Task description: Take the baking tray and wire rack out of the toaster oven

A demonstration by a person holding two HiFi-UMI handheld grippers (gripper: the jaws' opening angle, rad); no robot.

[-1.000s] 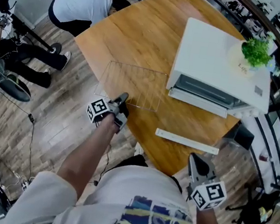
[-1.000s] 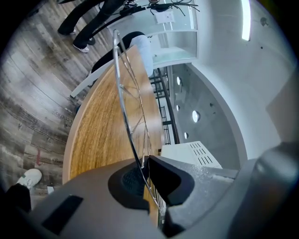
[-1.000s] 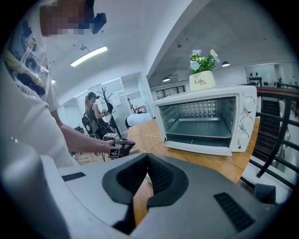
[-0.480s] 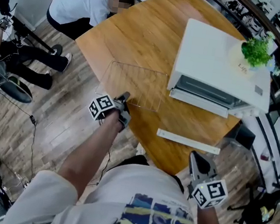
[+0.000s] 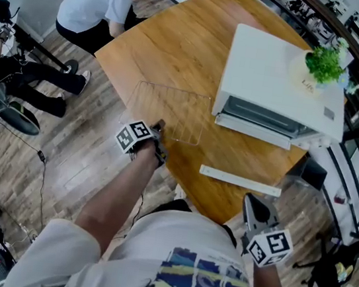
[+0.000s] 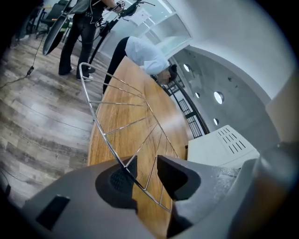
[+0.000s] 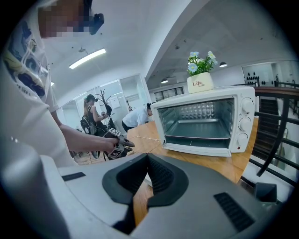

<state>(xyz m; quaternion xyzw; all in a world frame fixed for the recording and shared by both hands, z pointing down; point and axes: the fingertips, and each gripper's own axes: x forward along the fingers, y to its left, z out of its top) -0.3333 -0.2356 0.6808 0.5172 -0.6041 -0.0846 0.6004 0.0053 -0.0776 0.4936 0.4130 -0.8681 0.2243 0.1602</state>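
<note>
Two claws are in our hands, one busy and one idle. Our left claw (image 5: pixel 159 126) (image 6: pixel 145 163) sits at the near rim of the wire rack (image 5: pixel 171 108) (image 6: pixel 122 127). The rack lies flat on the wooden table (image 5: pixel 181 39) (image 6: pixel 174 128) and stretches away ahead of this claw. The rack's corner nearest this claw pokes out past the table's edge, over the floor. The jaws have just been opening. They now stand a little apart with the rim wire running through the gap, close along one pad, and we see no squeeze on it.

Our right claw (image 5: pixel 249 199) (image 7: pixel 147 156) hangs low by our body, just off the table's near edge. Its jaws are pressed together with nothing between them. Straight ahead of it, well apart, the toaster oven (image 5: pixel 277 74) (image 7: pixel 243 123) faces us with its cavity showing. The baking tray (image 7: pixel 201 127) rests low inside that cavity. From the left claw, the oven stands ahead and to the right, just beyond the rack's far side. A long white bar (image 5: pixel 241 180) lies between the right claw and the oven. A potted plant (image 5: pixel 324 64) (image 7: pixel 200 79) stands on the oven's top. Far beyond the left claw, a person (image 5: pixel 97 0) bends over by the table.
</note>
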